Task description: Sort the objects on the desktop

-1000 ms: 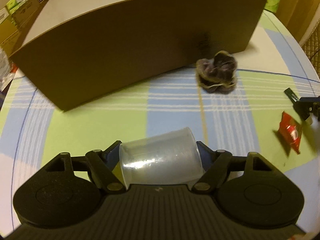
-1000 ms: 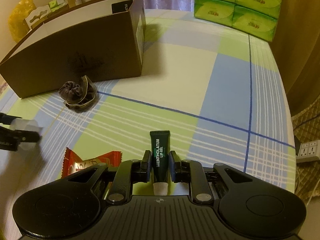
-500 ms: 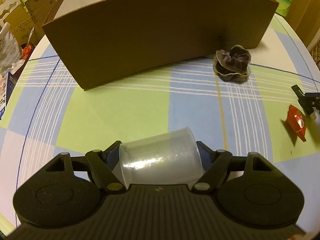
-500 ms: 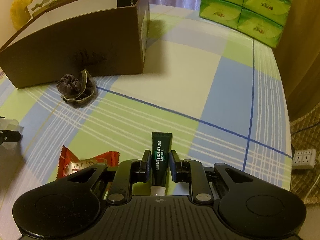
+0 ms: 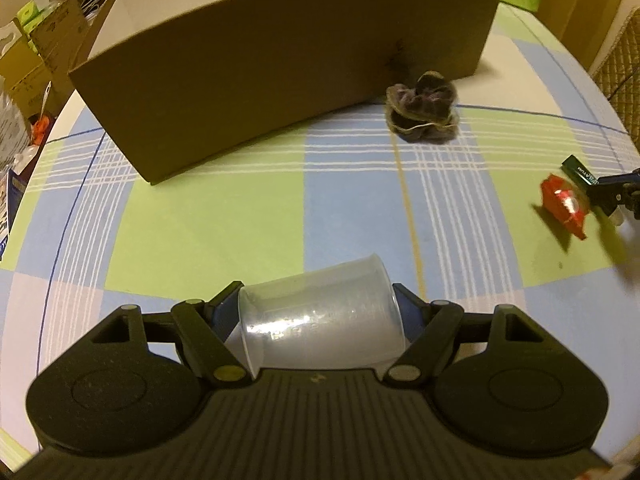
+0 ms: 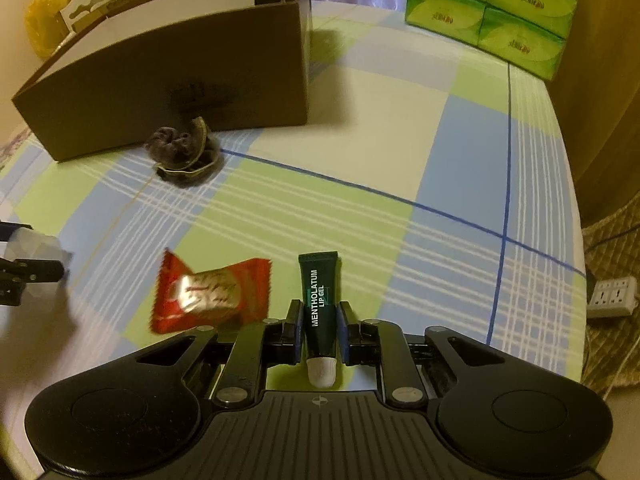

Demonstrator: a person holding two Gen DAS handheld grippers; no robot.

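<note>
Left wrist view: the left gripper [image 5: 318,322] pinches a clear plastic cup [image 5: 320,324] low in the centre of the frame, one finger against each side. The cup lies on its side with its long axis across the frame, tilted slightly up toward the right; which end is the mouth I cannot tell. It is translucent and frosted, with a bright glare streak along its wall. Beyond it the checked tablecloth [image 5: 224,224] of green, blue and white fills the middle of the frame. A brown cardboard box [image 5: 280,68] stands across the upper part, open at the top, and a dark purple scrunchie [image 5: 422,108] sits just in front of its right end. At the right edge lies a red candy wrapper [image 5: 564,210].

In the right wrist view the right gripper [image 6: 320,332] is pressed onto a dark green lip gel tube [image 6: 320,308], bottom centre. The tube's long axis runs up the frame: white cap toward the camera, flat crimped end pointing away. White lettering along it reads "MENTHOLATUM LIP GEL". The candy wrapper, shiny in the middle, lies just left of the tube. Green tissue packs [image 6: 492,12] are stacked in the upper right.
</note>
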